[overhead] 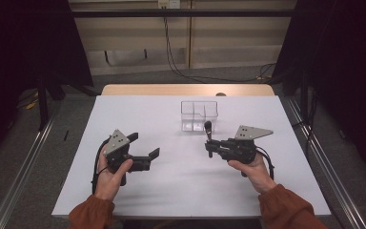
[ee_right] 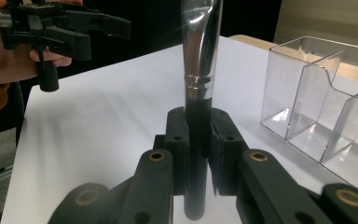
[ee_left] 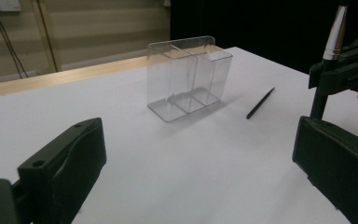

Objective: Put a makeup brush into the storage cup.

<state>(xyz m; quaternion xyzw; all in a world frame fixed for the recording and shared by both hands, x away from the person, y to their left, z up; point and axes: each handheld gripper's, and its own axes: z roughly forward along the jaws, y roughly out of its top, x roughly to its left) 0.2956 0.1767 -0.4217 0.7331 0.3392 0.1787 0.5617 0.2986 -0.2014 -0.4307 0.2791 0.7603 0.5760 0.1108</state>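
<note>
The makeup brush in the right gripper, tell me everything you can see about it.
The makeup brush has a black handle joined to a shiny silver metal ferrule; its bristle end is cut off by the top edge of the right gripper view. It stands upright, clamped by the handle between the jaws of the right gripper, with the handle's lower end poking out below them. In the high view it is held above the white table, just in front of the clear plastic organizer, not touching it.

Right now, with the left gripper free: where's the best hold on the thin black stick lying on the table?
Grip the thin black stick mid-length, coming straight down from above with jaws across it. It lies flat and alone on the table, clear of the clear organizer; the left gripper is open.
</note>
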